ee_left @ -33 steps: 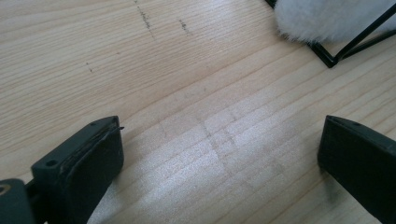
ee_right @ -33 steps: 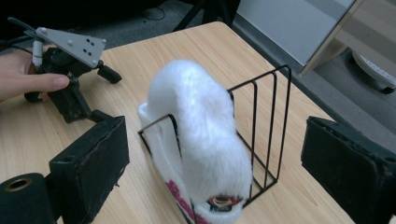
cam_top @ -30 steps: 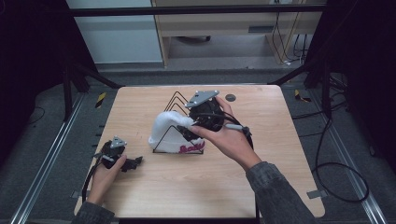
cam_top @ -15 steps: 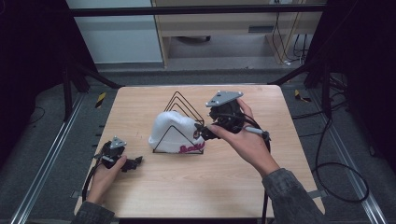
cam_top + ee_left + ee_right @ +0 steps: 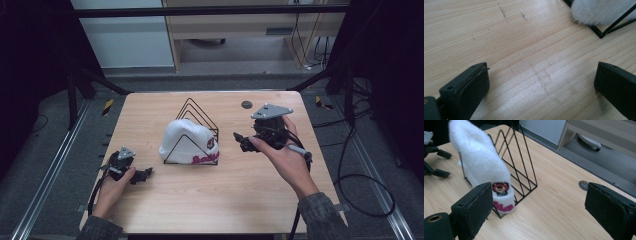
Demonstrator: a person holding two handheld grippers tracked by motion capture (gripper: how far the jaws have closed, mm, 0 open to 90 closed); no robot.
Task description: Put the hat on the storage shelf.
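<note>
The fingers of both grippers stand wide apart and hold nothing. In the left gripper view the two black pads (image 5: 466,85) frame bare wood of the table (image 5: 524,50), with a corner of the black wire rack (image 5: 600,33) and a tuft of the white beanie (image 5: 596,11) at the top edge. In the right gripper view the pads (image 5: 474,205) are spread about as far, with the beanie past the left-hand one and nothing between them.

Nearest the person in the high view, the left gripper (image 5: 142,175) lies low on the table by its near left edge, a hand around it, jaws turned toward the rack. Farther in, the right gripper (image 5: 240,141) is held above the table just beside the rack, apart from the beanie.

At the middle of the table, the white beanie (image 5: 187,142) sits draped over the front wire triangles of the rack (image 5: 197,112), so the hanging looks done; what seems left is only to draw the hands away, or perhaps to straighten the hat.

Its long axis runs roughly left to right across the table, along the rack's front. The crown points up and slightly left, the cuff with pink lettering and a small bear patch hangs down toward the person's right. Beyond the rack, a small dark disc (image 5: 246,104) lies on the wood.
</note>
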